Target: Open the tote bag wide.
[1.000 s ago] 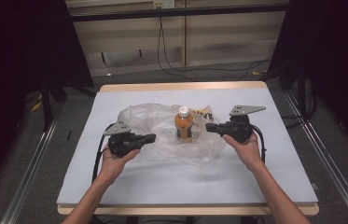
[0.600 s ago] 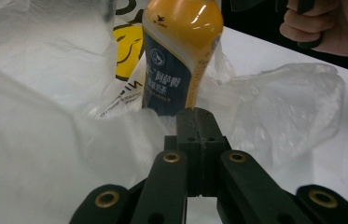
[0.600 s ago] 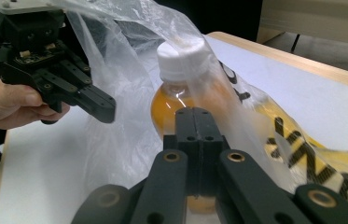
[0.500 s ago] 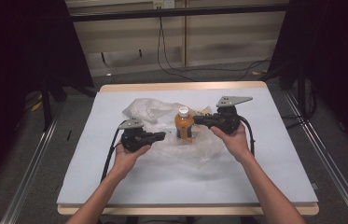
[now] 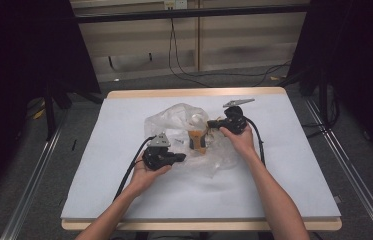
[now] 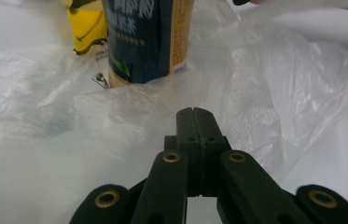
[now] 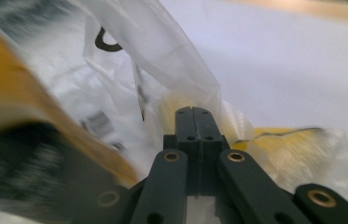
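A bottle point(image 5: 197, 138) with a dark and orange label is seen standing upright on a crumpled clear plastic bag point(image 5: 174, 120) near the middle of the table point(image 5: 294, 165). The left gripper point(image 5: 178, 158) is held just left of the bottle, low over the bag, with its jaws pressed together on nothing. The right gripper point(image 5: 211, 123) is held just right of the bottle's top, against the bag, its jaws likewise closed and empty.

Left tongs point(image 5: 180, 158) have dropped nearer the person; right tongs point(image 5: 211, 123) have closed in on the bottle point(image 5: 197, 136).
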A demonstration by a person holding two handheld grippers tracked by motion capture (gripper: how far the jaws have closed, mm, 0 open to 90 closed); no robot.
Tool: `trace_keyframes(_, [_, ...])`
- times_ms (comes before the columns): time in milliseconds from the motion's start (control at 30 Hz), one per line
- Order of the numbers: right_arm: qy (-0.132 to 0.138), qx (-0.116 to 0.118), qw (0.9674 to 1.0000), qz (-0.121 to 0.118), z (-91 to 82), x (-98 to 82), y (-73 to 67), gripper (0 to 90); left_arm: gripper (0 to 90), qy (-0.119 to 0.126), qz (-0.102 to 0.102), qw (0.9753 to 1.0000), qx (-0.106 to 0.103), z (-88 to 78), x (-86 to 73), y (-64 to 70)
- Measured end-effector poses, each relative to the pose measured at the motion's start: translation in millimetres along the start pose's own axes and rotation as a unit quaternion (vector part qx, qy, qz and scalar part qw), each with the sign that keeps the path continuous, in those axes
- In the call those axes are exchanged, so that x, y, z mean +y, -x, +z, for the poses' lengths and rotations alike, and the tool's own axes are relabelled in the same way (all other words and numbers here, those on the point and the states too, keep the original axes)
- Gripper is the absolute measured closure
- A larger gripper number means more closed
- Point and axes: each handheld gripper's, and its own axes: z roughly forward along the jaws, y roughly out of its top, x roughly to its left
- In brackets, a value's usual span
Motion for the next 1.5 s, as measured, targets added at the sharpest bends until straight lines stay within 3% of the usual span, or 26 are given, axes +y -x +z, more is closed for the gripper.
trace_keyframes(33, [0.000, 0.000, 1.0000, 0.000, 0.0, 0.0, 0.0, 90.0, 90.0, 0.000, 0.000, 1.0000, 0.000, 0.0, 0.0, 0.0])
trace_keyframes(133, [-0.034, -0.010, 0.9992, 0.016, 10.9, -11.0, 11.3, 90.0, 90.0, -0.013, -0.002, 0.9999, 0.004, 4.3, -0.7, -1.4])
trace_keyframes(200, [-0.056, -0.026, 0.9981, 0.000, 13.8, -14.4, 13.7, 90.0, 90.0, -0.030, -0.003, 0.9995, 0.005, 10.1, -3.5, -2.0])
trace_keyframes(233, [-0.055, -0.024, 0.9981, 0.009, 13.0, -14.5, 15.2, 90.0, 90.0, -0.043, 0.000, 0.9990, 0.009, 11.7, -4.7, -0.4])
trace_keyframes(367, [-0.052, -0.032, 0.9980, 0.015, 9.6, -15.9, 20.0, 90.0, 90.0, -0.052, -0.001, 0.9986, 0.005, 10.3, -6.9, 1.7])
trace_keyframes(400, [-0.050, -0.049, 0.9974, 0.017, 5.7, -16.6, 23.2, 90.0, 90.0, -0.054, -0.003, 0.9985, 0.006, 8.8, -7.6, 2.7])
trace_keyframes(433, [-0.050, -0.052, 0.9972, 0.020, 4.1, -17.0, 25.1, 90.0, 90.0, -0.063, 0.005, 0.9980, 0.008, 4.1, -9.5, 4.0])
trace_keyframes(533, [-0.050, -0.070, 0.9960, 0.021, -1.9, -18.7, 28.7, 90.0, 90.0, -0.061, 0.012, 0.9980, 0.011, -1.1, -14.0, 6.7])
trace_keyframes(700, [-0.033, -0.092, 0.9947, 0.032, -10.0, -25.2, 32.8, 90.0, 90.0, -0.057, 0.009, 0.9983, -0.011, -6.7, -20.1, 14.1])
trace_keyframes(733, [-0.031, -0.091, 0.9949, 0.032, -10.8, -26.0, 32.8, 90.0, 90.0, -0.068, 0.011, 0.9976, -0.007, -8.8, -18.9, 15.4])
trace_keyframes(800, [-0.031, -0.086, 0.9953, 0.033, -11.5, -26.4, 32.4, 90.0, 90.0, -0.062, 0.016, 0.9979, -0.006, -9.2, -18.5, 16.1])
trace_keyframes(833, [-0.026, -0.071, 0.9968, 0.027, -12.8, -26.2, 28.7, 90.0, 90.0, -0.033, 0.012, 0.9992, -0.017, -13.4, -13.3, 17.5])
trace_keyframes(900, [-0.012, -0.059, 0.9979, 0.023, -16.3, -23.8, 22.9, 90.0, 90.0, -0.012, 0.012, 0.9997, -0.017, -19.7, -6.8, 19.1])
trace_keyframes(1033, [0.017, -0.040, 0.9990, 0.007, -29.6, -14.5, 9.9, 90.0, 90.0, 0.038, 0.010, 0.9991, -0.014, -33.8, 5.6, 19.9])
trace_keyframes(1133, [0.042, -0.022, 0.9988, 0.007, -41.2, -10.7, -0.1, 90.0, 90.0, 0.051, 0.016, 0.9985, -0.012, -40.4, 12.0, 20.0])
trace_keyframes(1167, [0.042, -0.020, 0.9989, -0.002, -44.0, -9.6, -5.1, 90.0, 90.0, 0.068, 0.021, 0.9974, -0.008, -45.1, 20.0, 21.9])
trace_keyframes(1200, [0.045, -0.018, 0.9988, -0.008, -45.6, -9.2, -7.5, 90.0, 90.0, 0.068, 0.021, 0.9974, -0.008, -45.1, 20.0, 21.9])
trace_keyframes(1300, [0.062, -0.006, 0.9980, -0.011, -52.3, -7.5, -16.2, 90.0, 90.0, 0.095, 0.039, 0.9946, -0.016, -48.3, 44.2, 29.7])
trace_keyframes(1367, [0.061, -0.002, 0.9979, -0.019, -55.1, -6.2, -21.9, 90.0, 90.0, 0.096, 0.057, 0.9937, -0.013, -48.6, 58.4, 32.0])
trace_keyframes(1400, [0.061, -0.002, 0.9979, -0.019, -55.1, -6.2, -21.9, 90.0, 90.0, 0.096, 0.057, 0.9937, -0.013, -48.6, 58.4, 32.0])
trace_keyframes(1467, [0.065, 0.005, 0.9974, -0.031, -59.6, -6.1, -30.5, 90.0, 90.0, 0.119, 0.064, 0.9907, -0.013, -50.5, 77.3, 28.6])
trace_keyframes(1500, [0.065, 0.005, 0.9974, -0.031, -59.6, -6.1, -30.5, 90.0, 90.0, 0.119, 0.064, 0.9907, -0.013, -50.5, 77.3, 28.6])
